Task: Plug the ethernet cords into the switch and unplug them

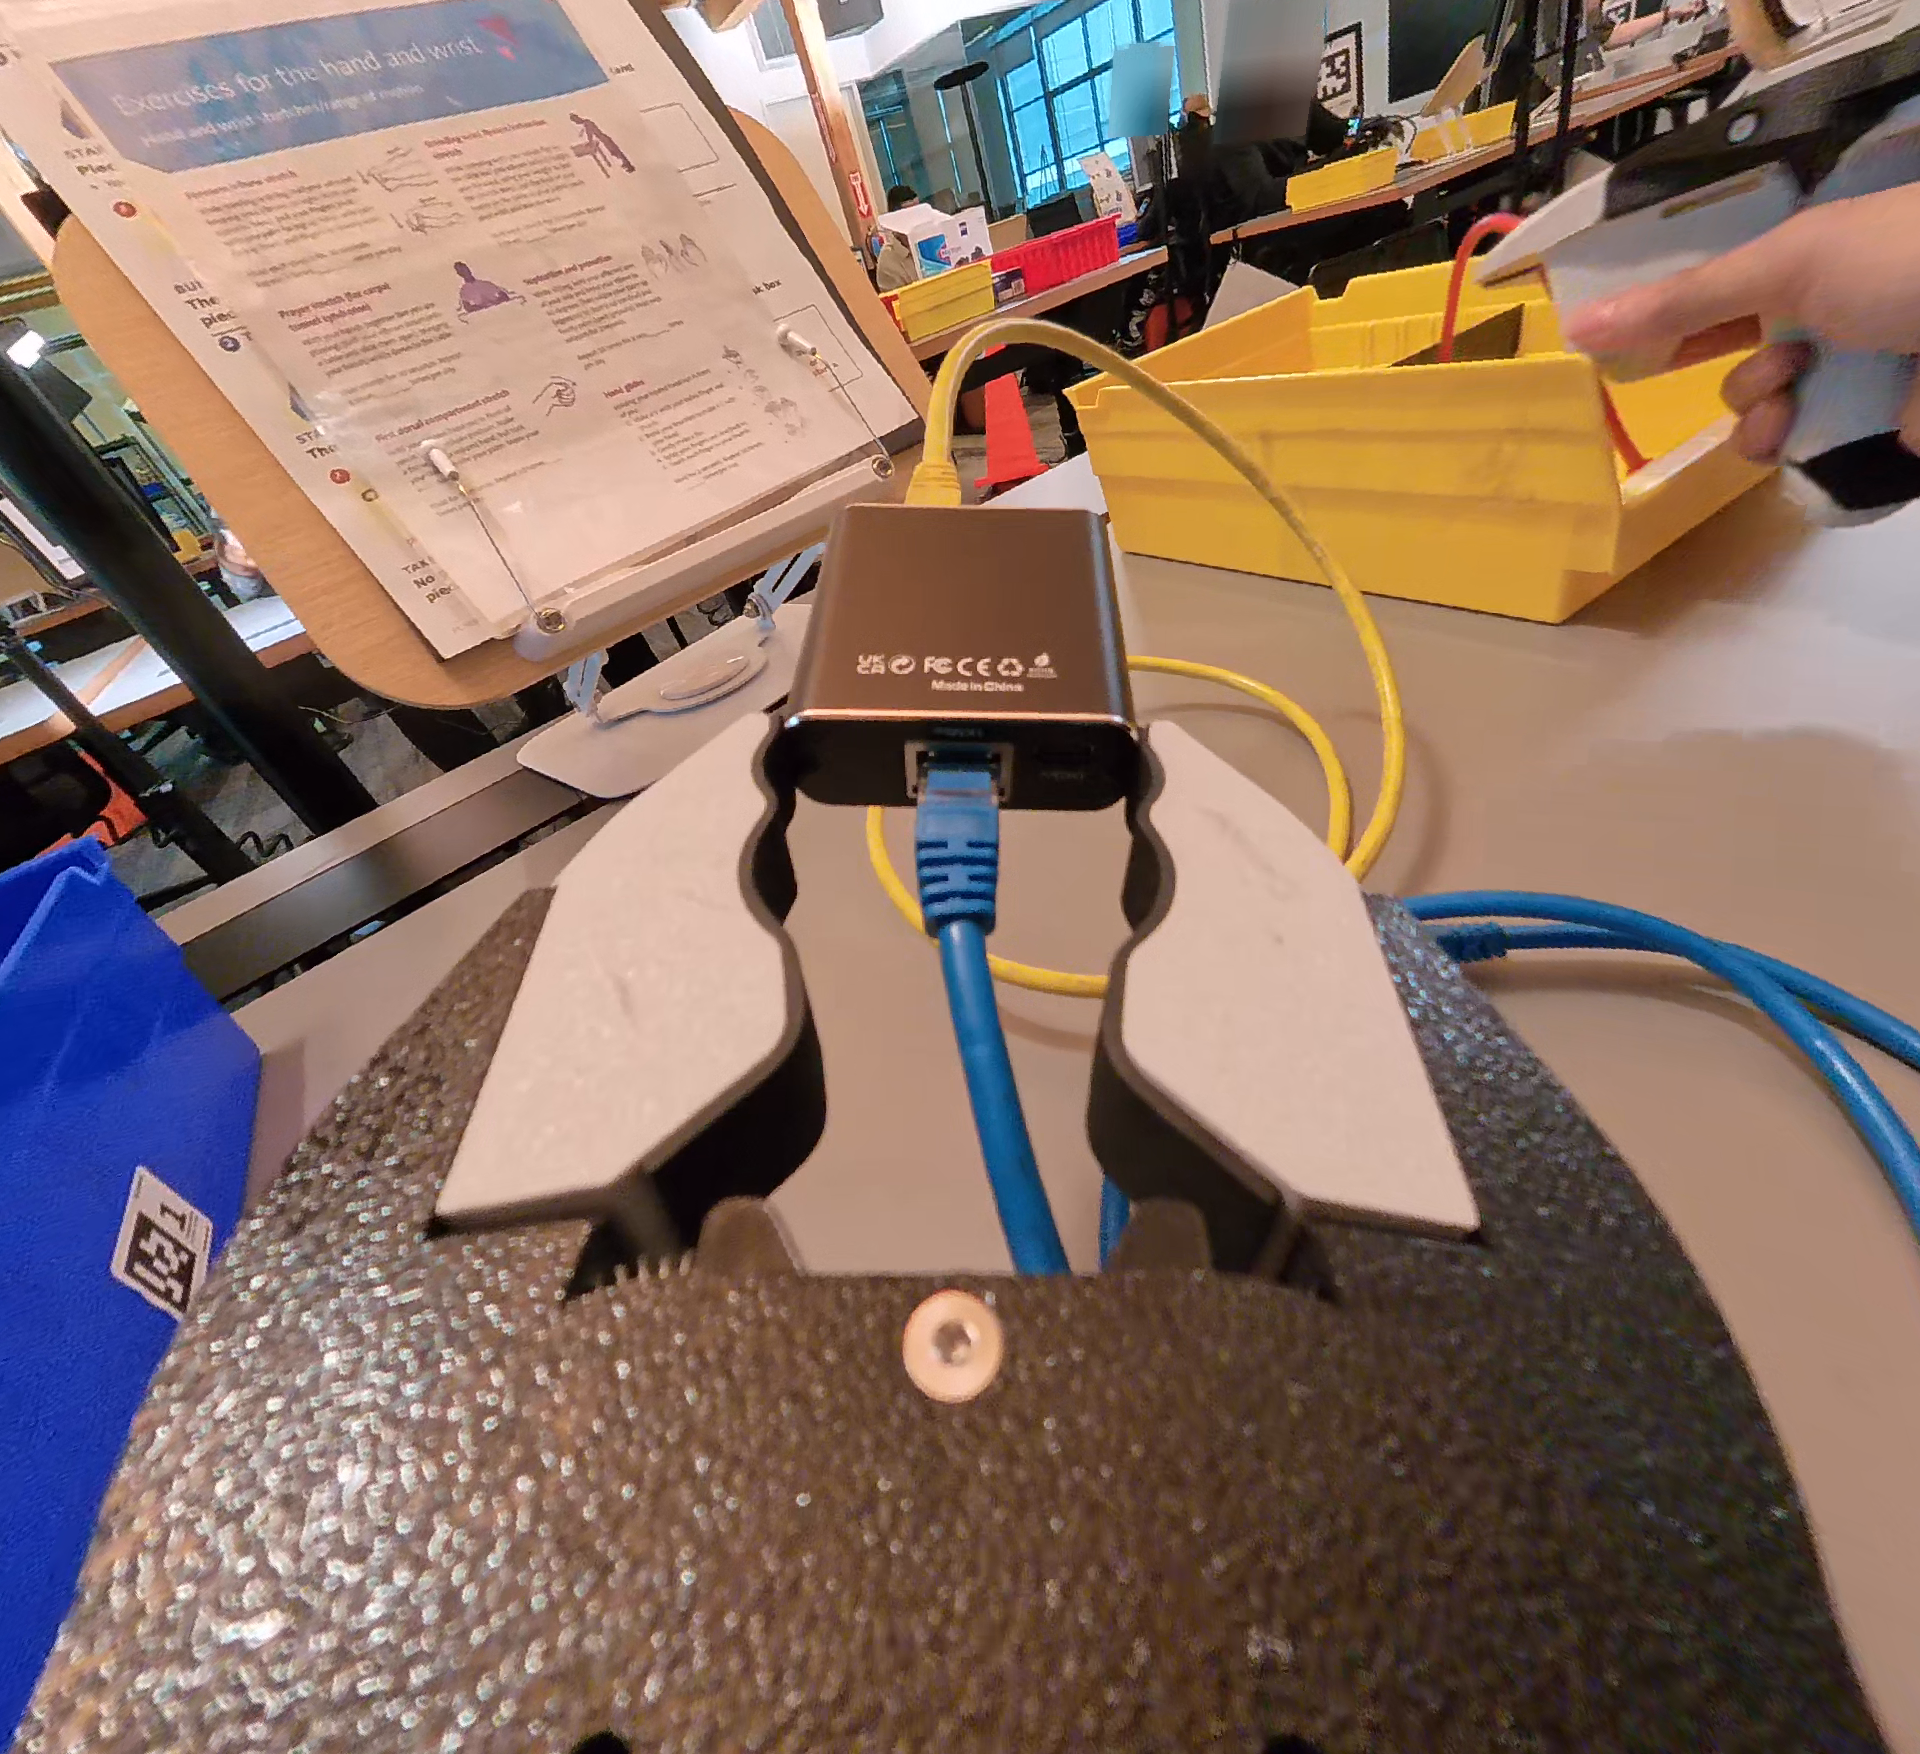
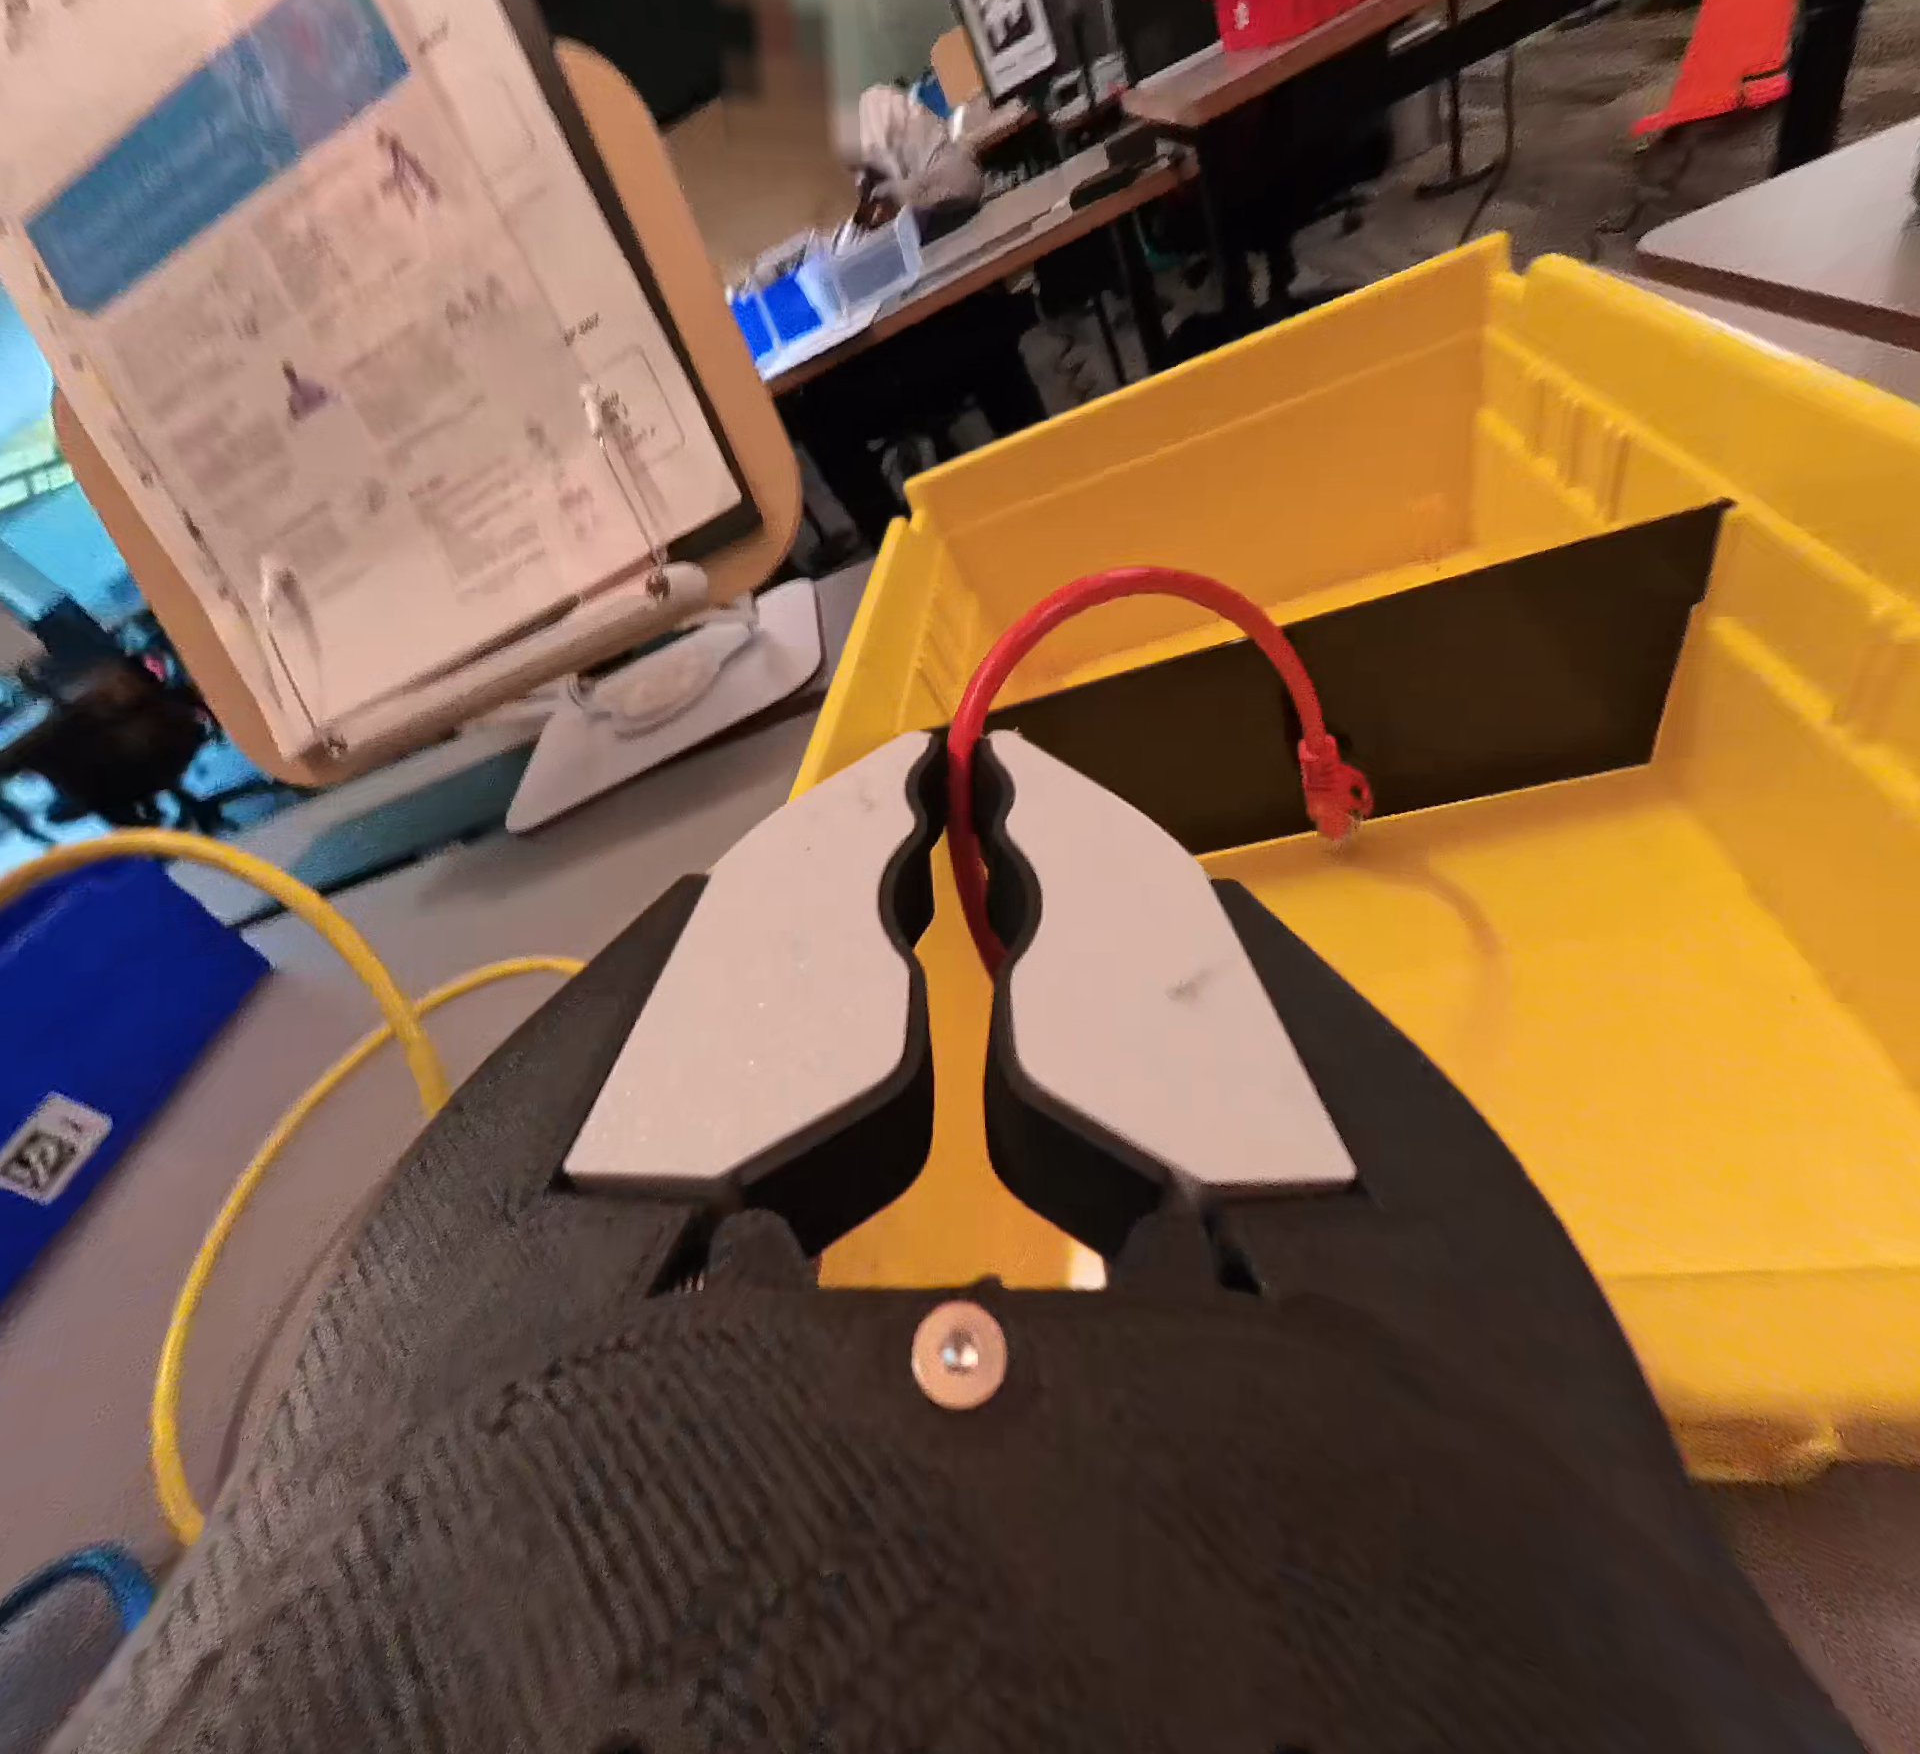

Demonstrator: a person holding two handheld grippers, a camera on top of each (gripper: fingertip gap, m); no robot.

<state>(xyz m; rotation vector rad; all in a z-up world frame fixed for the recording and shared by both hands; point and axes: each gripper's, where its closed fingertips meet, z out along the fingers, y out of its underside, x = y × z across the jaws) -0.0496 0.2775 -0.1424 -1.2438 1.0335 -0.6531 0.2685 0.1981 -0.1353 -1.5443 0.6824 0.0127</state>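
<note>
Switch (image 1: 961, 655) gripped between left tongs (image 1: 958, 759); red cord (image 2: 1132, 582) pinched in right tongs (image 2: 966, 754).

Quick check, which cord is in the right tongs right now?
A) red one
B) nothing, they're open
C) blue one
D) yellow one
A: the right tongs are shut on the red cord, which arcs over the yellow bin. The blue cord sits plugged into the switch, and the yellow cord goes to the switch's far side.

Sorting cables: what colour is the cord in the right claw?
Red cord, clearest in the right wrist view.
</note>
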